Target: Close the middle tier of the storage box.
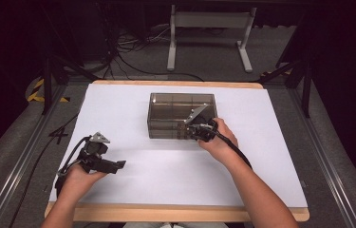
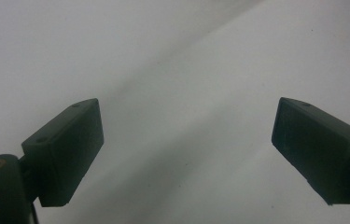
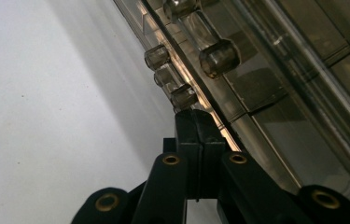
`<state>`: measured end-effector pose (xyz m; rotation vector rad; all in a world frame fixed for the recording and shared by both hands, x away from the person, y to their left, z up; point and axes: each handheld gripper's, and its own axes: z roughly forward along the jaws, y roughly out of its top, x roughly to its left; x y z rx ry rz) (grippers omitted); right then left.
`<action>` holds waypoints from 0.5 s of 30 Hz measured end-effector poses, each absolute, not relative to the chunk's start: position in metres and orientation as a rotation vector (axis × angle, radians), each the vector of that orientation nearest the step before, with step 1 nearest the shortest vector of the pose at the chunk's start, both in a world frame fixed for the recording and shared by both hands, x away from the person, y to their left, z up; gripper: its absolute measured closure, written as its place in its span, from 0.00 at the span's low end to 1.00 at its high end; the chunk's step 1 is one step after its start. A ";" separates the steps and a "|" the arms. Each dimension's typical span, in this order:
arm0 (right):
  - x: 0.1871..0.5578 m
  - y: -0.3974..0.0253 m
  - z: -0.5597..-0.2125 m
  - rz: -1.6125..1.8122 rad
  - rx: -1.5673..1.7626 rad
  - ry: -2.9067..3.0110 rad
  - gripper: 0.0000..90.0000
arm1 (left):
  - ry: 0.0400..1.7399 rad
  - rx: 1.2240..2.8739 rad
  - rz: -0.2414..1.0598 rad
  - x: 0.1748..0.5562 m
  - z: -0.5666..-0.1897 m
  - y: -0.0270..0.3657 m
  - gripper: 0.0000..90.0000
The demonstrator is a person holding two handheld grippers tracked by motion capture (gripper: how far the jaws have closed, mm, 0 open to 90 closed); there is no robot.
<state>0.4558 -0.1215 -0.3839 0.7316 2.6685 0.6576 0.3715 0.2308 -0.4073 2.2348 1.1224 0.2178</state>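
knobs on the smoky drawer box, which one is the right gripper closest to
The lowest knob in the right gripper view, just past the tip of the shut right gripper; the other knobs sit farther up the box front.

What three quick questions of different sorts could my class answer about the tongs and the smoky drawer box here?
1. True or false: the left tongs are shut on a knob.
2. Multiple choice: the tips of the right tongs are at A) the front of the smoky transparent drawer box, by its round knobs; B) the far edge of the white table sheet; C) the person's left hand.
3. Fill in: the jaws of the right tongs are pressed ____.

Key
1. False: their jaws stand wide apart over the bare sheet.
2. A
3. Together, with nothing visible between them.
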 end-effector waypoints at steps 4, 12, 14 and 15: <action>0.457 -0.121 -0.385 0.663 0.739 2.658 1.00 | 1.123 2.235 0.218 0.371 -0.407 0.231 0.11; 0.461 -0.122 -0.387 0.682 0.758 2.640 1.00 | 1.123 2.234 0.214 0.371 -0.407 0.231 0.11; 0.460 -0.123 -0.387 0.686 0.760 2.635 1.00 | 1.123 2.233 0.218 0.371 -0.407 0.231 0.11; 0.460 -0.123 -0.388 0.688 0.761 2.634 1.00 | 1.123 2.234 0.219 0.371 -0.407 0.231 0.11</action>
